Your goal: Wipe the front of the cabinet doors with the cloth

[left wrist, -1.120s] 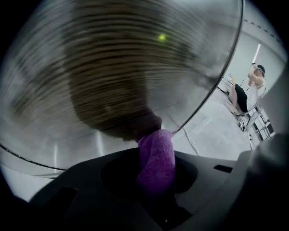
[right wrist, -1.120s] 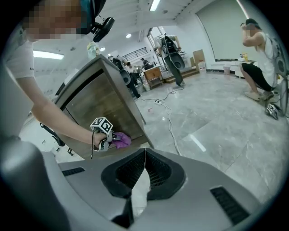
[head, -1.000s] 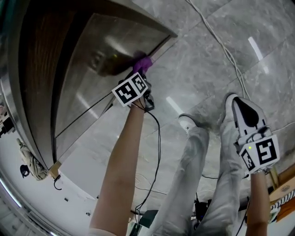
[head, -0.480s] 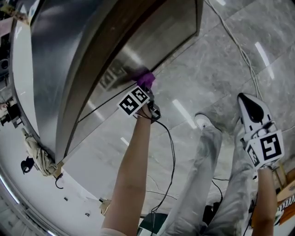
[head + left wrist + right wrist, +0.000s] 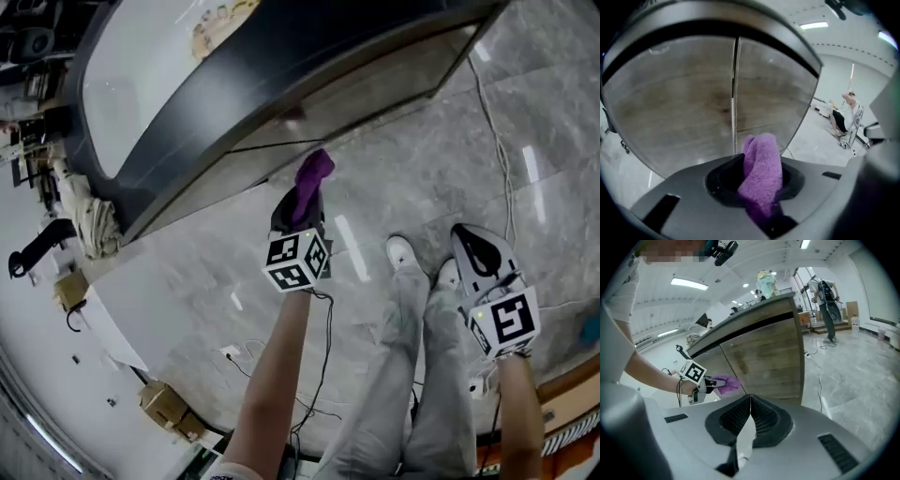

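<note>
The cabinet doors (image 5: 675,103) are two brushed wood-grain panels meeting at a vertical seam (image 5: 734,93), under a dark counter edge. In the head view the doors (image 5: 375,84) run along the top. My left gripper (image 5: 302,204) is shut on a purple cloth (image 5: 313,176), which sticks out past its jaws toward the doors. The cloth (image 5: 761,171) fills the jaws in the left gripper view and hangs a short way off the seam. My right gripper (image 5: 486,255) stays low beside my legs, shut and holding nothing. From the right gripper view the cloth (image 5: 726,383) sits near the door (image 5: 764,357).
A white cable (image 5: 489,112) trails over the grey marble floor (image 5: 187,281) to the right of the cabinet. My white shoes (image 5: 403,251) stand just behind the left gripper. A bundle of pale fabric (image 5: 94,220) hangs at the cabinet's left end. Cardboard boxes (image 5: 164,405) lie at lower left.
The left gripper with the cloth has come off the door face and drawn back over the floor. The head view has swung, so the cabinet now lies across the top.
</note>
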